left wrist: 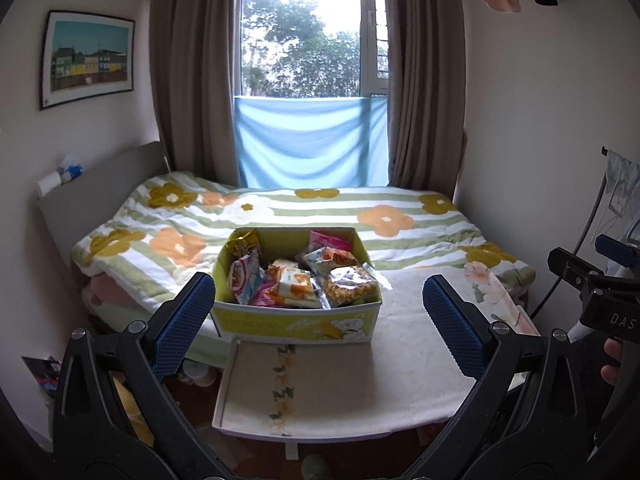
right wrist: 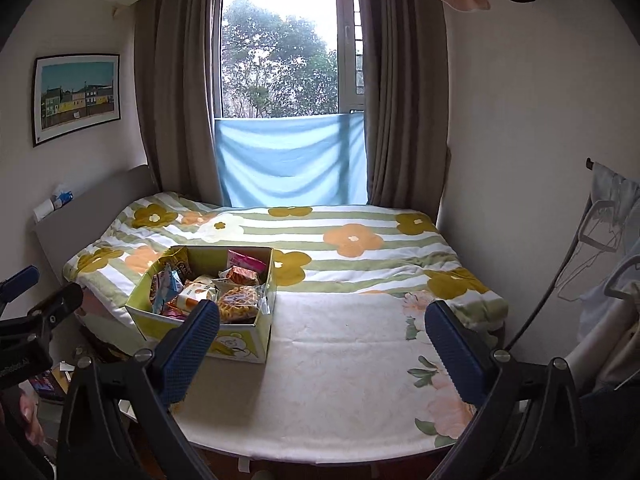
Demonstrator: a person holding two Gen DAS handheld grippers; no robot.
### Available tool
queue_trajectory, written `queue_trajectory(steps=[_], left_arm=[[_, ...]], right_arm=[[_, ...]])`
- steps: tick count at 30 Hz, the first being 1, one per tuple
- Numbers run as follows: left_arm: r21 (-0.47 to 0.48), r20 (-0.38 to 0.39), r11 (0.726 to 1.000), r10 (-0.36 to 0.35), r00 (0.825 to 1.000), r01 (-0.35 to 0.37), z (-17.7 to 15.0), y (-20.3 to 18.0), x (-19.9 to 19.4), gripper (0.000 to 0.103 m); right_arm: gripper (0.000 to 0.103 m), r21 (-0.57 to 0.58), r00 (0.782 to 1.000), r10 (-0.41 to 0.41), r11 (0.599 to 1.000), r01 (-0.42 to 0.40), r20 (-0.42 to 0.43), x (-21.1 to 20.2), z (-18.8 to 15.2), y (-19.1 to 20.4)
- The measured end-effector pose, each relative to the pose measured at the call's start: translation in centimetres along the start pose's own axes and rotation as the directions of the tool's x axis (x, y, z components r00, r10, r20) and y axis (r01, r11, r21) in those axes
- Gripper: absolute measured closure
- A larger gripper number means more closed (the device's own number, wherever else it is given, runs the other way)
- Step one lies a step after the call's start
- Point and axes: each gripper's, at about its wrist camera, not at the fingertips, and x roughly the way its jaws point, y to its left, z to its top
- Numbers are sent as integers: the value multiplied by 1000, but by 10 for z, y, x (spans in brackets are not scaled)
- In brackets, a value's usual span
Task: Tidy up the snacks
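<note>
A yellow-green cardboard box (left wrist: pixel 296 320) stands on the bed near its front left, full of several snack packets (left wrist: pixel 300 276). Its front flap (left wrist: pixel 296 388) hangs open over the bed edge. My left gripper (left wrist: pixel 318 314) is open and empty, held in front of the box. In the right wrist view the box (right wrist: pixel 240 344) sits left of centre with the snacks (right wrist: pixel 224 288) in it. My right gripper (right wrist: pixel 322 340) is open and empty, above the bare sheet to the right of the box. Each gripper shows at the edge of the other's view.
The bed has a cream sheet (right wrist: pixel 340 360) in front and a flowered striped blanket (left wrist: pixel 320 208) behind. A headboard (left wrist: pixel 96 184) is at the left, a curtained window (left wrist: pixel 312 40) behind, hangers and clothes (right wrist: pixel 608 240) at the right. Clutter lies on the floor at left (left wrist: pixel 44 372).
</note>
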Motion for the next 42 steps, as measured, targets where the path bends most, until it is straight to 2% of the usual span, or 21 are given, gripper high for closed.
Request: queue_trajectory(steps=[17,42], left_arm=[[0,20,1000,-28,999,28,-1,-5,-11,0],[-22,8,999,-36,999,36,-2,5,-13,0]], right_arm=[[1,9,999,-30,1000,30,34,-18,-2,-1],[1,3,999,-37,999,37,17,-17,-4,2]])
